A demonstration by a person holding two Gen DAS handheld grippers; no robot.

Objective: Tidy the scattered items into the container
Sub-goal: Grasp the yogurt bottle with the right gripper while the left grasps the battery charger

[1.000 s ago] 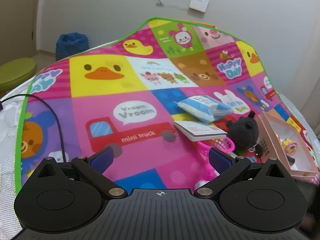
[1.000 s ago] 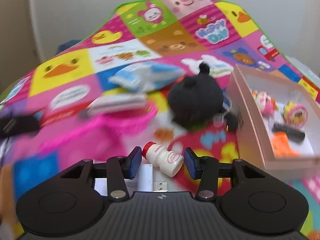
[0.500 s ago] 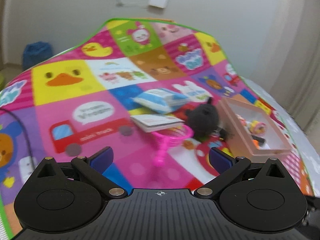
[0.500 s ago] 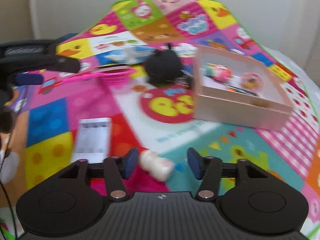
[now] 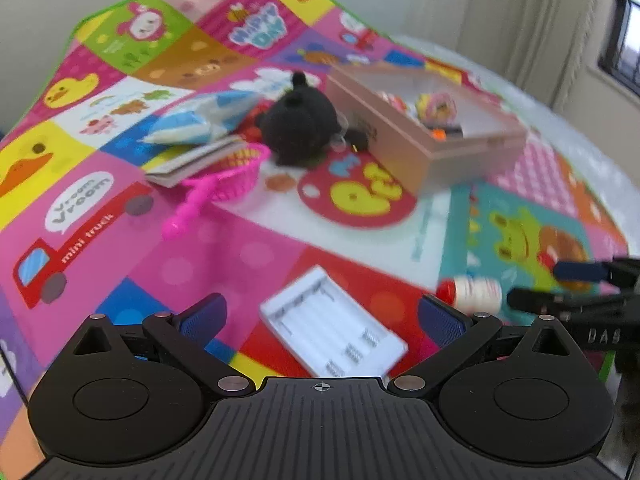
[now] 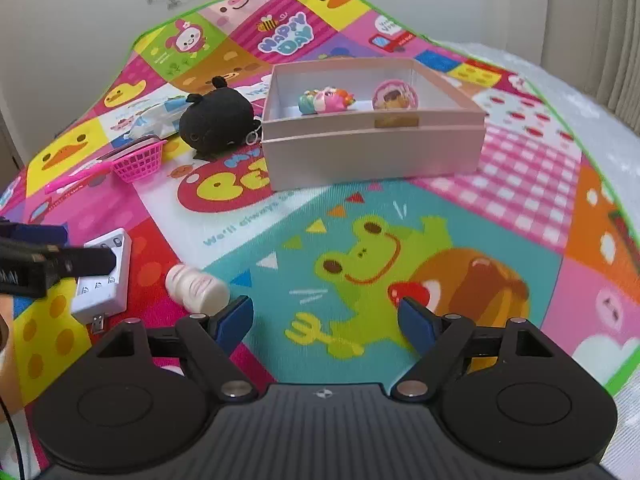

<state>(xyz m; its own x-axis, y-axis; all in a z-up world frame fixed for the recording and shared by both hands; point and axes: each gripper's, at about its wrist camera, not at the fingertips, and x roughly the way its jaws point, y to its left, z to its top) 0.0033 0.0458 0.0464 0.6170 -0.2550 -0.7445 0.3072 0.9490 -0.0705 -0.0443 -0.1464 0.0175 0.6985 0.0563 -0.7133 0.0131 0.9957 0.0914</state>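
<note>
Both tongs open over the colourful cartoon play mat (image 6: 400, 240), nothing held.

We see the mat spread on a white bed beneath plain walls, a curtain at the right. Our right tongs (image 6: 325, 318) have just been opening and stand wide with nothing between them; the small white drink bottle with a red cap (image 6: 198, 286) lies on its side just outside the left finger. Our left tongs (image 5: 322, 316) gape wide around the white rectangular battery charger (image 5: 334, 322) near the mat's near edge. The pink cardboard box (image 6: 372, 152), mid-mat, holds at least two small toys. Beside it lie one black plush toy (image 6: 216, 118), one pink plastic basket (image 6: 140, 158), one booklet (image 5: 192, 160) and one blue-and-white tissue pack (image 5: 200, 122).
</note>
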